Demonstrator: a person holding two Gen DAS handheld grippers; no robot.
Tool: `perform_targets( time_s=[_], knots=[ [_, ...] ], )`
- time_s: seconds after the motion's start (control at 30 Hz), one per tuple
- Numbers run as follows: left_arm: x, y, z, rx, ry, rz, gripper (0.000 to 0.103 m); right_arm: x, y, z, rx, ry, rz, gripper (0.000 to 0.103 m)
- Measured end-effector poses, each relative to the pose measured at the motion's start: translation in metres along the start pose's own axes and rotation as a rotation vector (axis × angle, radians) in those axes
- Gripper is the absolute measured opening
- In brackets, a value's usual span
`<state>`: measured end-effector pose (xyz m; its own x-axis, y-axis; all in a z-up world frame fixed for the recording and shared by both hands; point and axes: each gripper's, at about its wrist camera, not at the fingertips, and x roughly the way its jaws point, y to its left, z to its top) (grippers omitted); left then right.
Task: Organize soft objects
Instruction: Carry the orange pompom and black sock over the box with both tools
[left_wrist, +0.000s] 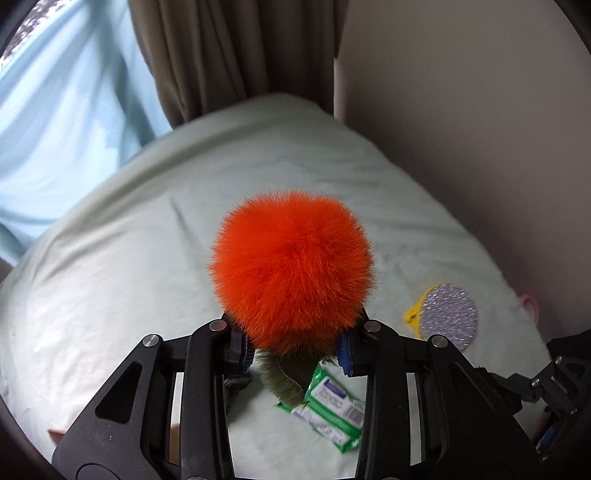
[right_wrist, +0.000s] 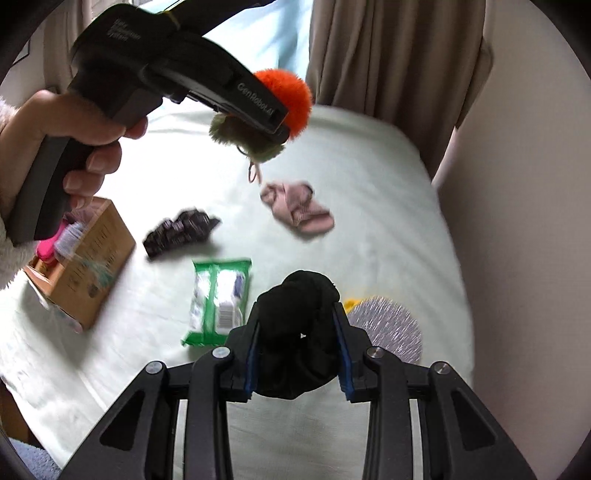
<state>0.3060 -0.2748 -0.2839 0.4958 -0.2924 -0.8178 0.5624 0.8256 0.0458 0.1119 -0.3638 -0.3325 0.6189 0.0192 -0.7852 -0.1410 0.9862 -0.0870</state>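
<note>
My left gripper (left_wrist: 293, 345) is shut on a fluffy orange pompom (left_wrist: 291, 269) with an olive-green furry part (left_wrist: 284, 373) hanging under it, held above the bed. It also shows in the right wrist view, where the pompom (right_wrist: 286, 98) sticks out past the left gripper's body. My right gripper (right_wrist: 297, 332) is shut on a black bundle of cloth (right_wrist: 299, 332), held above the pale green sheet (right_wrist: 369, 184).
On the sheet lie a green wipes pack (right_wrist: 218, 299), a pink sock (right_wrist: 295, 208), a dark patterned cloth (right_wrist: 179, 230) and a silver round scrubber with yellow trim (right_wrist: 384, 326). A cardboard box (right_wrist: 83, 264) with items stands at the left. Curtains (right_wrist: 388, 55) and a wall (right_wrist: 517, 221) border the bed.
</note>
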Motion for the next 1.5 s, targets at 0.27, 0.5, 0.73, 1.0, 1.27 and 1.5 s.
perform_targets(
  time_s=[0.27,0.5,0.73,1.0,1.27,1.5],
  knots=[
    [-0.103,0.029,-0.011,-0.055,-0.067,0.026,0.031,-0.073,0.031,0.039,-0.039,-0.074,-0.001,0.031],
    [-0.181,0.076,-0.041,-0.112,-0.106,0.071,0.031,-0.122,0.082,0.079,-0.072,-0.127,-0.002,0.031],
    [-0.239,0.150,-0.094,-0.184,-0.116,0.142,0.031,-0.147,0.147,0.120,-0.088,-0.170,0.033,0.031],
    [-0.268,0.222,-0.165,-0.248,-0.057,0.202,0.031,-0.140,0.233,0.156,-0.097,-0.175,0.108,0.031],
    [-0.255,0.275,-0.232,-0.298,0.058,0.200,0.031,-0.097,0.314,0.170,-0.089,-0.065,0.214,0.031],
    [-0.219,0.303,-0.271,-0.319,0.160,0.163,0.031,-0.038,0.344,0.165,-0.078,0.103,0.275,0.031]
  ],
)
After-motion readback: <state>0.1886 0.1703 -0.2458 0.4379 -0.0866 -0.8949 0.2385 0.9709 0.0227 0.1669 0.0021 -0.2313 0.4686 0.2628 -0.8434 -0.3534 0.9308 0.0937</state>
